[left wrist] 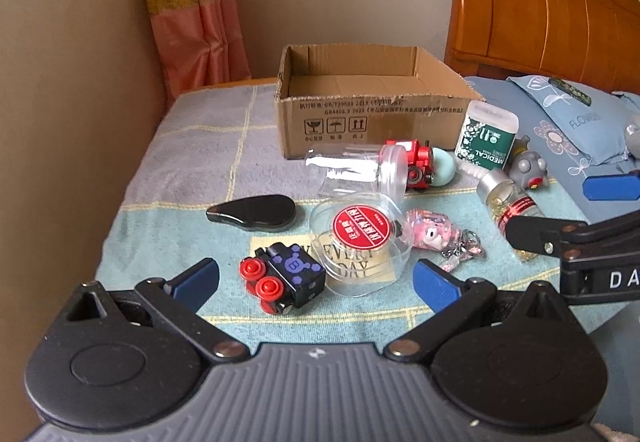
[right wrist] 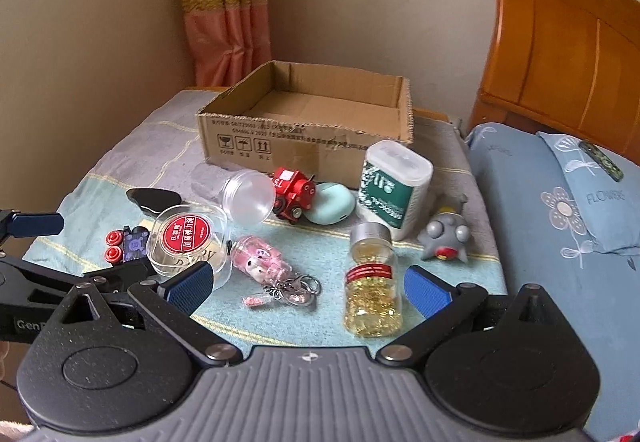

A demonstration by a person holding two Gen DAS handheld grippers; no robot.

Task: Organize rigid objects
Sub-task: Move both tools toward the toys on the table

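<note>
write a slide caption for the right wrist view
Open right tongs hover before a gold-flake bottle; cardboard box waits behind.

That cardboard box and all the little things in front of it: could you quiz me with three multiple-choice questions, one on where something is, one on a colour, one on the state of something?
1. Where does the mint-green oval case lie?
A. inside the cardboard box
B. on the cloth beside the red toy train
C. on the blue pillow

2. What colour is the label on the round clear container?
A. red
B. yellow
C. black

3. How do the right tongs stand?
A. shut on the gold-filled bottle
B. shut on nothing
C. open, with the gold-filled bottle between the fingers

Answers:
1. B: it rests against the red toy train, in front of the cardboard box.
2. A: a red disc with white writing shows on its top.
3. C: the blue pads sit wide apart, and the gold-filled bottle stands between them ungripped.
</note>
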